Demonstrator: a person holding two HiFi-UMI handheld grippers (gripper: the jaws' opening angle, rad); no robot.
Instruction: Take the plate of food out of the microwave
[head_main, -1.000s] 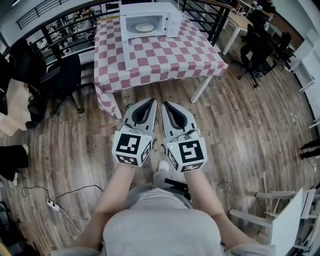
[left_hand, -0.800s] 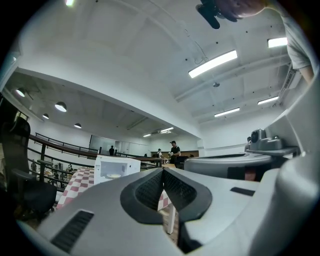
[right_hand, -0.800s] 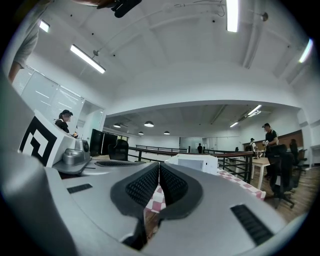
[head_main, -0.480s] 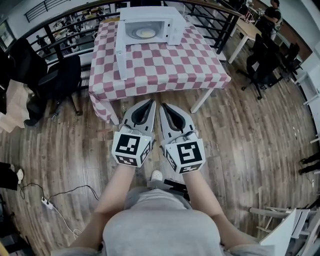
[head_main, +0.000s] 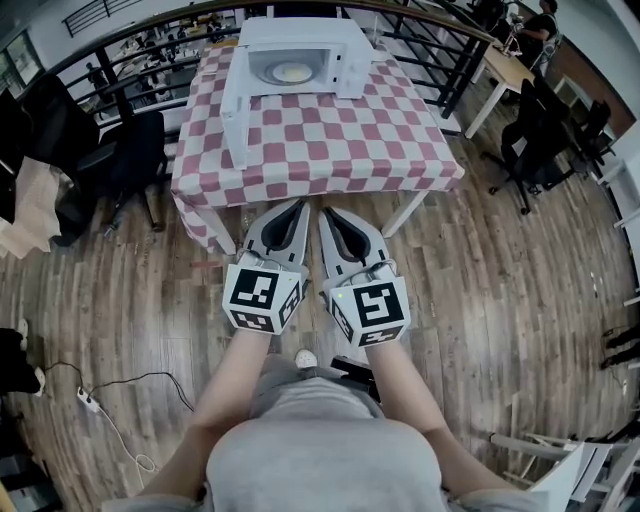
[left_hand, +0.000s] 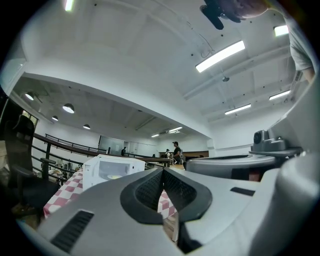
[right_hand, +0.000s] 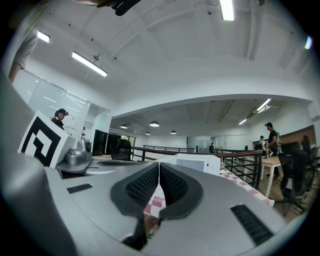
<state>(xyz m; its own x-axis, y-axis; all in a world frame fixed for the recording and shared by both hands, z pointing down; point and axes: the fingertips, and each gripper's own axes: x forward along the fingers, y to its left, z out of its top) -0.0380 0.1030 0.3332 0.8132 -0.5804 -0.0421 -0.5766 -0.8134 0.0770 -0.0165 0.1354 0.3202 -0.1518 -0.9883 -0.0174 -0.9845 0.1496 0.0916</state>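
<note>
— So, where is the plate of food (head_main: 291, 72)?

— I see it inside the microwave (head_main: 300, 32), lying flat in the cavity. The door (head_main: 234, 120) hangs open on the left side. The microwave stands at the far end of the table (head_main: 330, 140), which is covered by a red-and-white checked cloth.

— And your grippers?

— Both are clenched, tip against tip, with nothing between the jaws. The left gripper (head_main: 302, 204) and the right gripper (head_main: 326, 212) sit just beside each other over the wooden floor (head_main: 480, 270). Their tips are near the table's near edge and well apart from the microwave.

— Room to move?

— Open cloth runs from that near edge up to the microwave, and open floor lies to my right. A black chair (head_main: 120, 160) stands by the table's left side. A dark railing (head_main: 440, 50) runs behind the table.

— Count?

— One plate, one microwave, one table, two grippers.
</note>
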